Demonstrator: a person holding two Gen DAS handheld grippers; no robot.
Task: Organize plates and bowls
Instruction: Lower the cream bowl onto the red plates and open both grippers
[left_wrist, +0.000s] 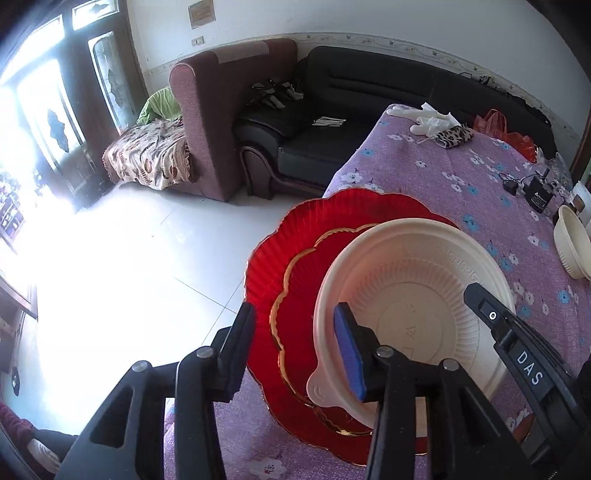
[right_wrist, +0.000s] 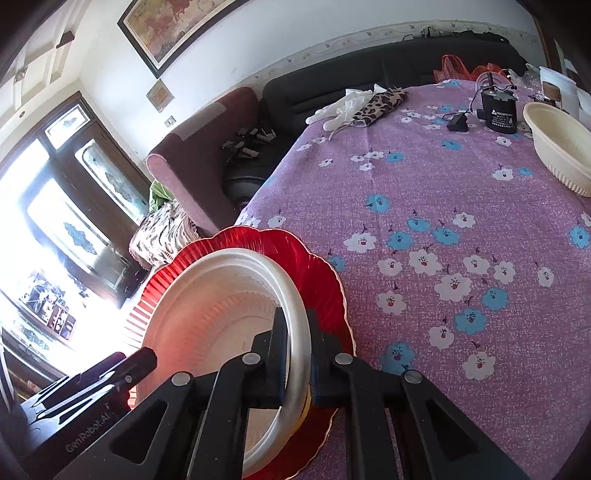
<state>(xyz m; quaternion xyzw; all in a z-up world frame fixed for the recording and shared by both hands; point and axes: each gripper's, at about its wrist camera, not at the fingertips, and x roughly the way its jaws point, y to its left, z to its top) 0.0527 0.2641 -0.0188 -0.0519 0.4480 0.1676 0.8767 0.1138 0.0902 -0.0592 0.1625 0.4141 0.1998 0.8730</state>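
A red scalloped plate (left_wrist: 295, 243) with a gold ring lies at the near left corner of the purple flowered table (left_wrist: 436, 177). A cream bowl (left_wrist: 417, 295) sits on it. My left gripper (left_wrist: 295, 350) is open, its fingers astride the bowl's left rim and tab without gripping. In the right wrist view my right gripper (right_wrist: 295, 350) is shut on the cream bowl's (right_wrist: 221, 314) right rim, one finger inside and one outside, above the red plate (right_wrist: 317, 273). A second cream bowl (right_wrist: 557, 147) stands at the table's far right, also in the left wrist view (left_wrist: 572, 243).
White gloves (right_wrist: 343, 107) and a leopard-print pouch (right_wrist: 380, 103) lie at the table's far edge. A black device (right_wrist: 498, 110) with cables stands near the second bowl. Sofas (left_wrist: 332, 122) stand beyond the table. The white tile floor (left_wrist: 147, 258) drops off left of the table.
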